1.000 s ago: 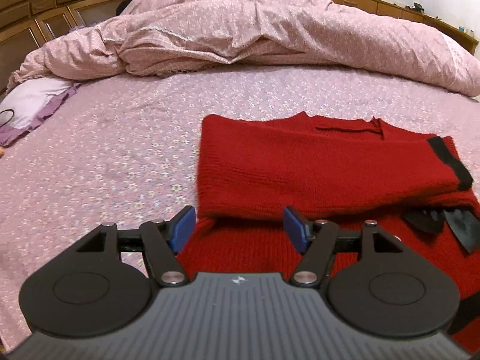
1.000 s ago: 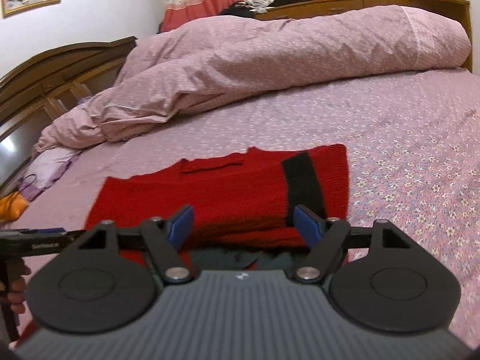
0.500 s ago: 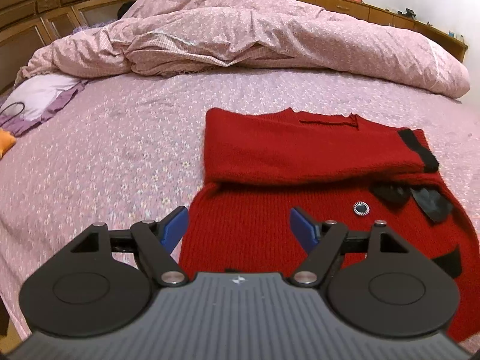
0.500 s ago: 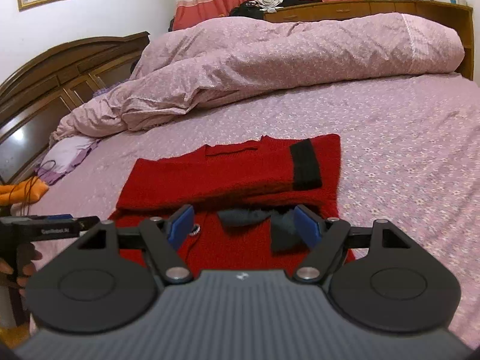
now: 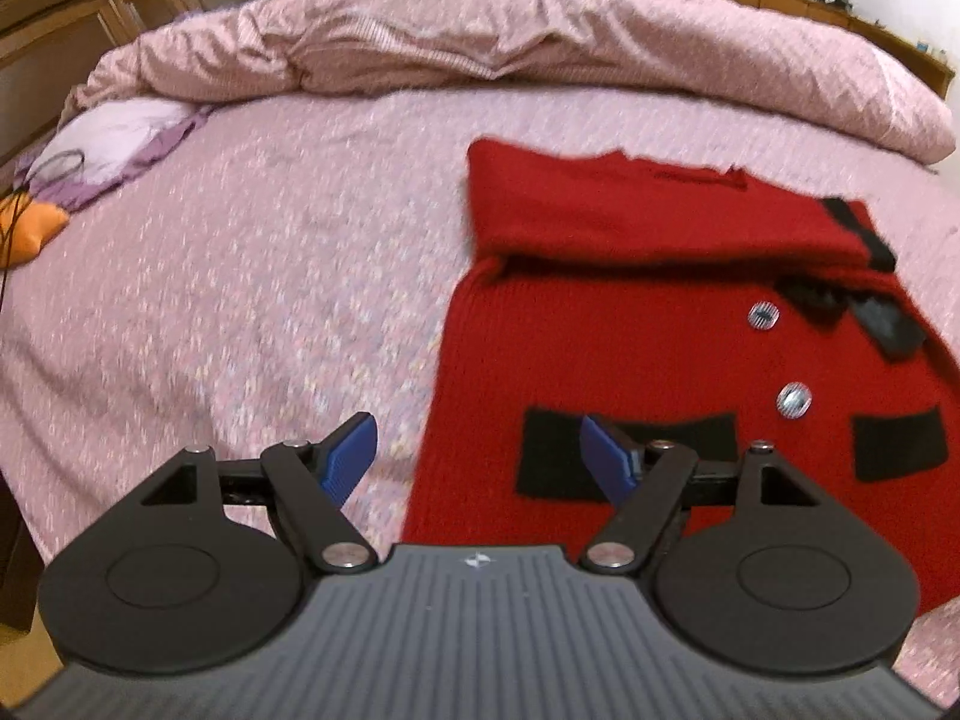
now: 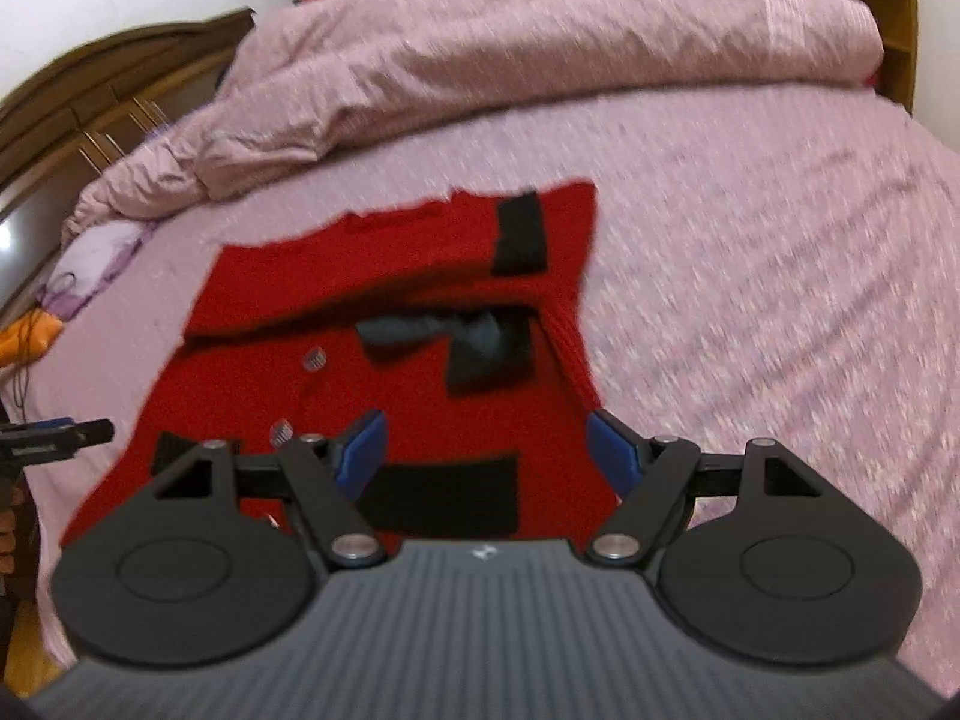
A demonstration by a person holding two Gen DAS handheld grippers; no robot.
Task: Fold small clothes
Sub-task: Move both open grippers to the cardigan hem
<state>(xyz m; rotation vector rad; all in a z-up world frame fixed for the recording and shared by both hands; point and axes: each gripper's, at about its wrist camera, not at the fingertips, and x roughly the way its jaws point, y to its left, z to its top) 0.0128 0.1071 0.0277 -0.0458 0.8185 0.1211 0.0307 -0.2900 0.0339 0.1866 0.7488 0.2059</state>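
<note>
Surface: bed (image 5: 252,276) with pink floral sheet, wooden headboard (image 6: 102,90) at the far left side. Both views motion-blurred.

Landmark: red knit cardigan (image 5: 630,360), lying flat on the sheet.

Nearest: left tool (image 5: 477,459), jaws spread, nothing between the blue pads; they have just been opening. It hangs over the cardigan's near left edge, one pad over bare sheet, the other over a black pocket patch (image 5: 630,456). No contact with the knit can be seen.

Right tool (image 6: 483,459), jaws spread, empty. It hangs over the near right part of the cardigan (image 6: 384,324), above the other black pocket patch (image 6: 444,501). At the left edge of this view a part of the left tool and fingers of the person's hand (image 6: 9,516) show, beside the cardigan's near left corner.

Cardigan, mid part: two round silvery buttons (image 5: 793,400) in a row up the front; above them dark collar pieces (image 6: 456,342), crumpled.

Cardigan, far part: a sleeve (image 5: 648,222) folded across the chest, its black cuff (image 6: 521,234) toward the right edge.

Beyond the cardigan: rumpled pink duvet (image 5: 510,30) heaped along the far side of the bed. Far left of the cardigan, near the headboard: a pale lilac cloth (image 5: 114,144) and an orange item (image 5: 36,228), type unclear.
</note>
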